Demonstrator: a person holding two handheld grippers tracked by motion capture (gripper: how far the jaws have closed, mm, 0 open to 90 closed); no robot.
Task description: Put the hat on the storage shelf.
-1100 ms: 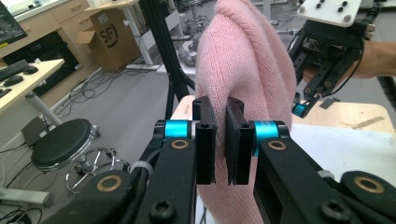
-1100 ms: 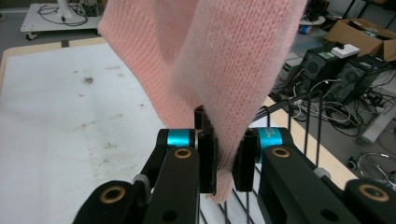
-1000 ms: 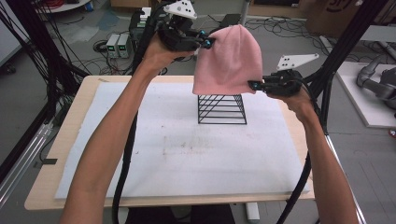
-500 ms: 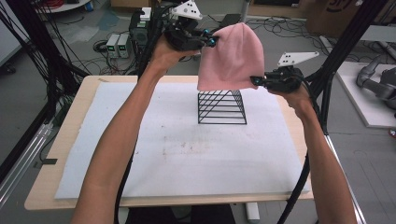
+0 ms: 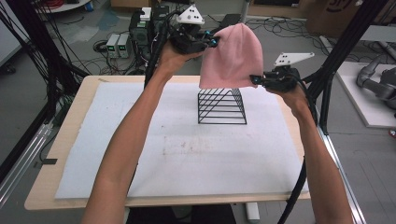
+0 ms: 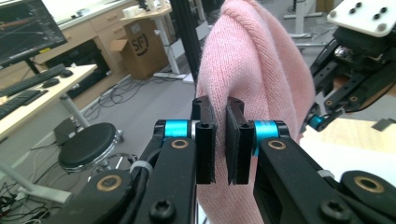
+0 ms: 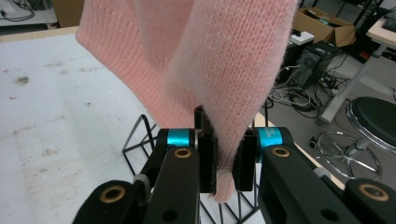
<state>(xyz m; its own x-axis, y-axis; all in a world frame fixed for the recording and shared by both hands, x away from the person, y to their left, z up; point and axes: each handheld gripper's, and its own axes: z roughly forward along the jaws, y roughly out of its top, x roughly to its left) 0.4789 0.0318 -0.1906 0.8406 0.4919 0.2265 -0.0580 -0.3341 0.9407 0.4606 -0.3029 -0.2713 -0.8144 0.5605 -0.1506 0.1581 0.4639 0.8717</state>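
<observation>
From the high view I see the pink knit hat (image 5: 236,57) held up in the air between my two grippers, above the far half of the surface (image 5: 70,140). The left gripper (image 5: 211,42) grips the hat's upper left edge, and the right gripper (image 5: 254,80) grips it low on the right edge. Directly below the hat stands a black wire pyramid stand (image 5: 222,106) on the white foam mat (image 5: 187,149); the hat's open hem hangs just over the stand's top, and I cannot tell whether they touch.

In the left gripper view, my jaws are nearly together on a fold of the pink knit hat (image 6: 261,70), with the fabric rising behind them and draping down past them. The left gripper (image 6: 220,140) holds the hat upright, crown pointing up. The right gripper (image 6: 322,119) shows farther off at the right, at the hat's other edge.

In the right gripper view, the jaws are narrow and pinch a bunched bit of the hat's hem; the right gripper (image 7: 227,161) has knit squeezed between its pads. The pink knit hat (image 7: 187,60) spreads upward from there, and bars of the black wire pyramid stand (image 7: 140,140) show just beneath, over the white foam mat (image 7: 56,107).
</observation>
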